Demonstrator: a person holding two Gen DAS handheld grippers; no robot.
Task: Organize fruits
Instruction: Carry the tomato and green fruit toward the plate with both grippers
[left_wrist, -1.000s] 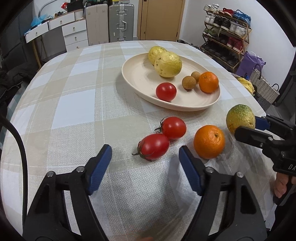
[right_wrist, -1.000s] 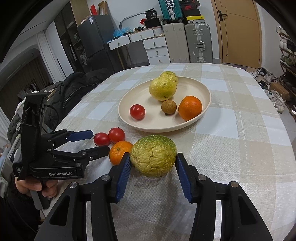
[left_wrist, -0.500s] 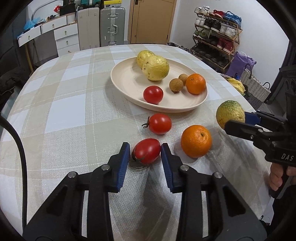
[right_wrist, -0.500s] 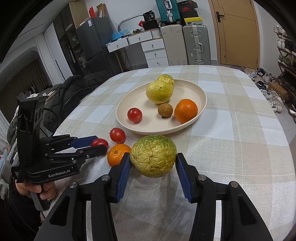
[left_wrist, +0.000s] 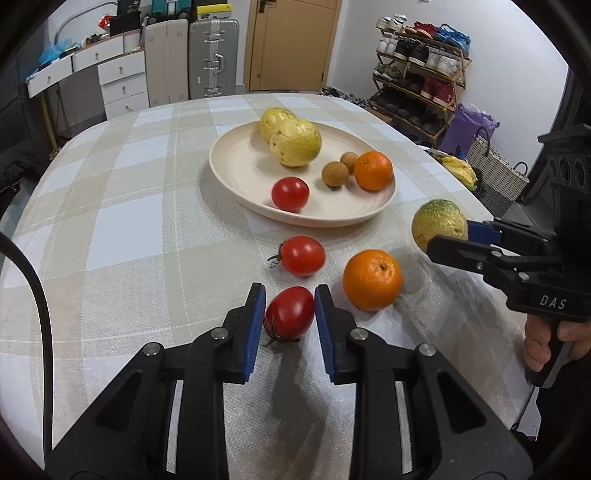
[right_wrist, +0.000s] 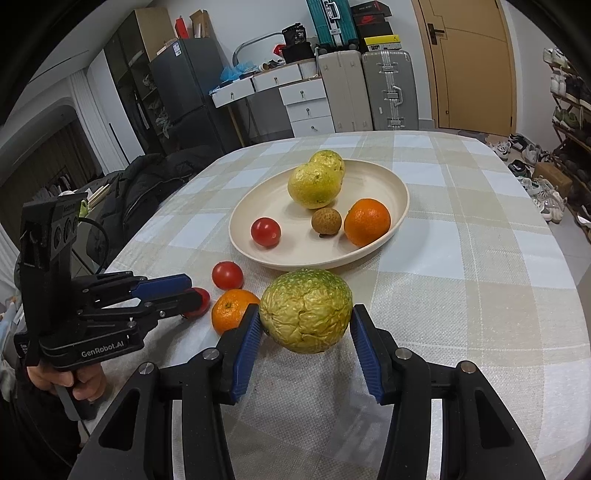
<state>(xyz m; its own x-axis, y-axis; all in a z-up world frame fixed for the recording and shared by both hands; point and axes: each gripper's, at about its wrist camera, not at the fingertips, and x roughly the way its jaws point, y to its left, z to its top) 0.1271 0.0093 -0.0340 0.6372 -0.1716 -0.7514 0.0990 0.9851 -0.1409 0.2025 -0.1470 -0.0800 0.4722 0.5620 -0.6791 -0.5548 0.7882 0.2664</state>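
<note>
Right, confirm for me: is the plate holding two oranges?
No: the plate holds only one orange, while the other orange sits on the tablecloth beside the left claw.

Between the near edge of the tabletop (left_wrist: 110, 221) and the plate (left_wrist: 236, 184), a loose tomato (left_wrist: 303, 256) and a loose orange (left_wrist: 372, 279) are crowding the way, lying just beside the left gripper (left_wrist: 289, 314). The right gripper (right_wrist: 304, 321) is facing the plate's near rim with bare cloth in between. The cloth toward the tabletop's left and right edges is lying open.
</note>
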